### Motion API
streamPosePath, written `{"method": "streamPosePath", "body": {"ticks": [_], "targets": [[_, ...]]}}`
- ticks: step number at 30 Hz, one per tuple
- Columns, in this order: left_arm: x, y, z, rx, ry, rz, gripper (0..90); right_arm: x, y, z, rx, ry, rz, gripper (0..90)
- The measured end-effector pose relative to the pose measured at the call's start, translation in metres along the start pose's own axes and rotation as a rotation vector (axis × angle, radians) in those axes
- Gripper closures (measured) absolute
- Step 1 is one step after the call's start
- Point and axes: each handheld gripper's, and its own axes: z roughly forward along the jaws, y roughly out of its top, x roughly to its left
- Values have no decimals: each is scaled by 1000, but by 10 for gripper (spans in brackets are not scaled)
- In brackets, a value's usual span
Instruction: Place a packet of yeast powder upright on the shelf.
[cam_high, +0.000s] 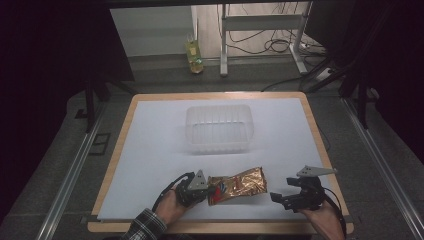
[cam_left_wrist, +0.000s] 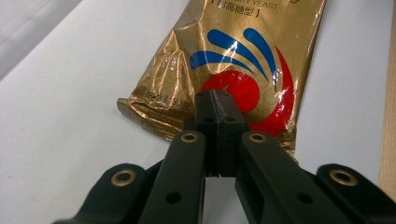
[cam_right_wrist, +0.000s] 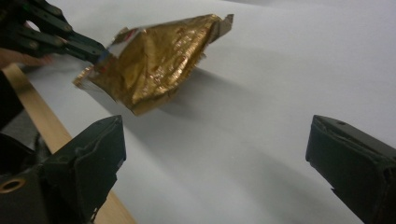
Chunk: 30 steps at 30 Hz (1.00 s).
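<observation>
Near the front edge of the tabletop (cam_high: 150, 150), the left gripper (cam_high: 206, 190) has its jaws pinched together on the end of a gold packet (cam_high: 237, 185), which bears blue and red swirls. The packet's far end lifts slightly off the white sheet. The right gripper (cam_high: 280, 199) sits near the front right corner, jaws spread wide, holding nothing, apart from the packet. A clear plastic tub (cam_high: 218, 128) stands toward the back, middle

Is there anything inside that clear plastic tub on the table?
No, the clear tub looks empty, and the gold packet lies outside it, nearer the person.
</observation>
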Motion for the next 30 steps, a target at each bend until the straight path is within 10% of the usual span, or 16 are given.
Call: {"method": "streamPosePath", "body": {"ticks": [16,30], "targets": [[2,-1,0,0,-8,1,897,3,20,23,70,90,121,56],[2,-1,0,1,-9,4,896,6,34,54,131,178,227,252]]}}
